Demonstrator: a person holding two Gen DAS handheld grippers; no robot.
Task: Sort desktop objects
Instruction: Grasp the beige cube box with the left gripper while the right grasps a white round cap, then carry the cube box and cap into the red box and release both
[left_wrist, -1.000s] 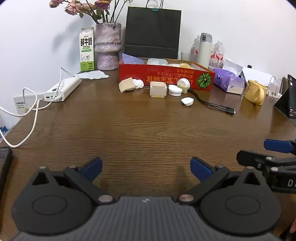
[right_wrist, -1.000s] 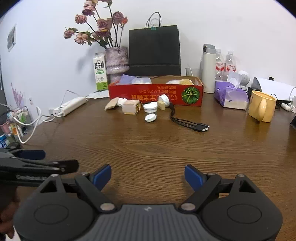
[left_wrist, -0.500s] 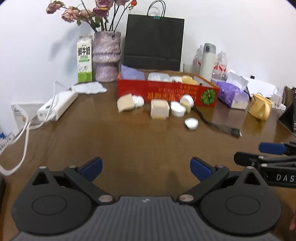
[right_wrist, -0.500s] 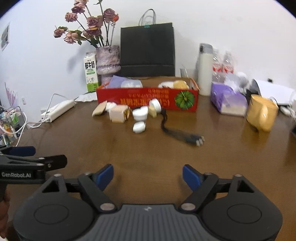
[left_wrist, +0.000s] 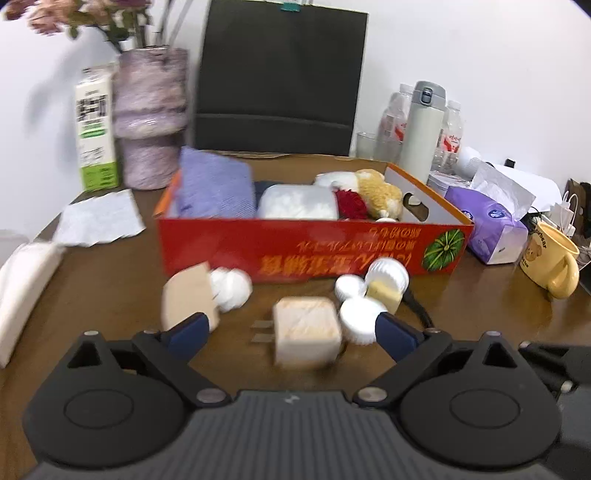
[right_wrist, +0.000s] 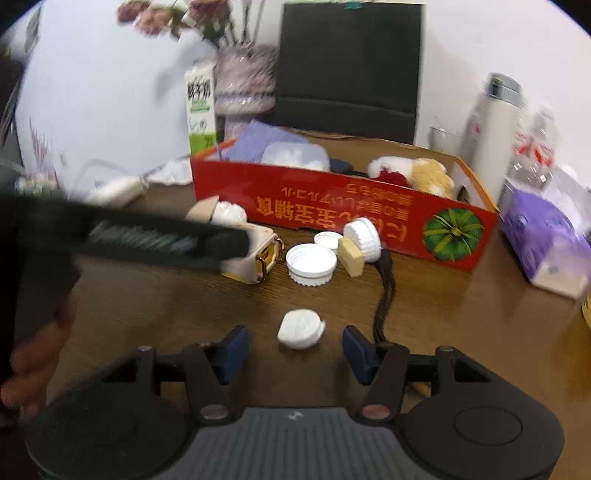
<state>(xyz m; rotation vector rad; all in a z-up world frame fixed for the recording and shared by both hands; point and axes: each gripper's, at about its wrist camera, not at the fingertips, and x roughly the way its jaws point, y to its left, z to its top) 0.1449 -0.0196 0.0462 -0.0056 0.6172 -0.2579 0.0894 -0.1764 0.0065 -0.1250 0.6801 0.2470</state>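
Both tongs wide apart, empty: left tongs (left_wrist: 290, 334) around charger (left_wrist: 306, 336), right tongs (right_wrist: 293, 354) around cap (right_wrist: 300, 328).

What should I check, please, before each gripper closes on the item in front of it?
1. Left gripper open around the beige charger: ok.
2. Right gripper open, small white cap between its fingers: ok.
3. Black cable clear of the right fingers: not ok, it runs beside the right-hand one.
4. Large white cap clear of the left grasp: cannot tell, it sits against the charger.
5. Red box has free room: cannot tell.
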